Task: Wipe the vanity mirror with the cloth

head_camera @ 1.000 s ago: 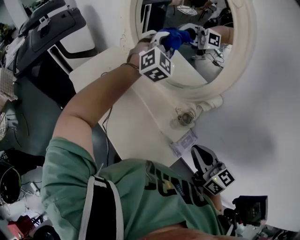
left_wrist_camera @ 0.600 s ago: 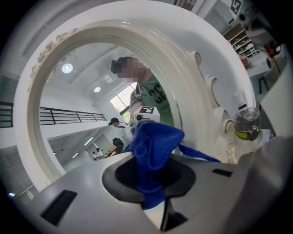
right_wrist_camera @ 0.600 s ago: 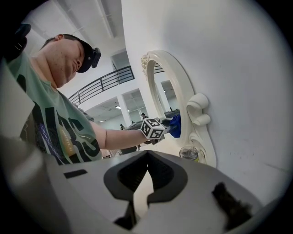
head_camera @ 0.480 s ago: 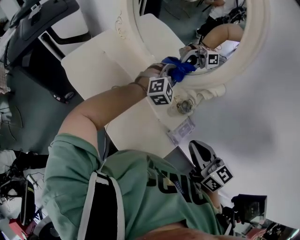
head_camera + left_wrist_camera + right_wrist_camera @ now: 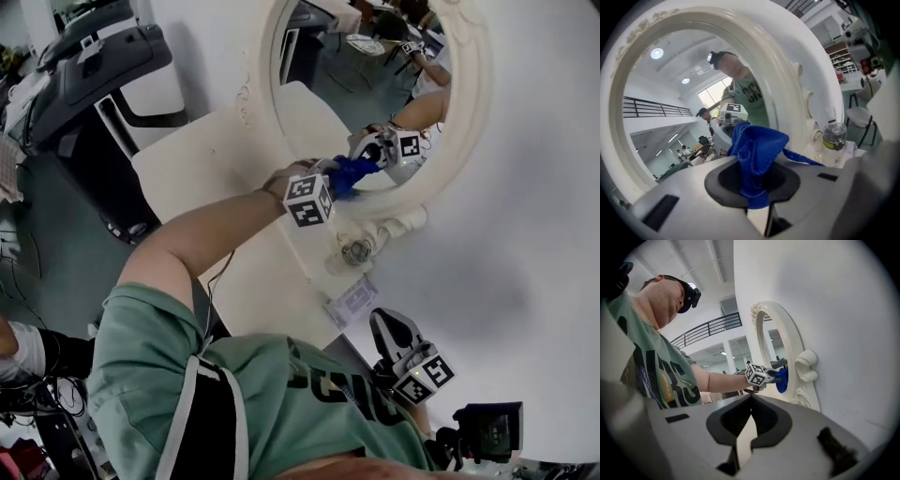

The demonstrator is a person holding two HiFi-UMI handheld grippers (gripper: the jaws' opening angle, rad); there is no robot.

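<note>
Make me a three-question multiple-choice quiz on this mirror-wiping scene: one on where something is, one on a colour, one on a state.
1. Where is the cloth on the mirror?
A) top of the glass
B) lower part of the glass, near the base
C) back of the frame

2. What colour is the cloth?
A) blue
B) yellow
C) white

3. How are the right tongs?
A) open round a jar
B) shut on the cloth
C) shut, holding nothing

Answers:
1 B, the left tongs hold it just above the frame's scrolled foot.
2 A, it shows blue in every view.
3 C, their jaws meet with nothing between, low by the person's torso.
</note>
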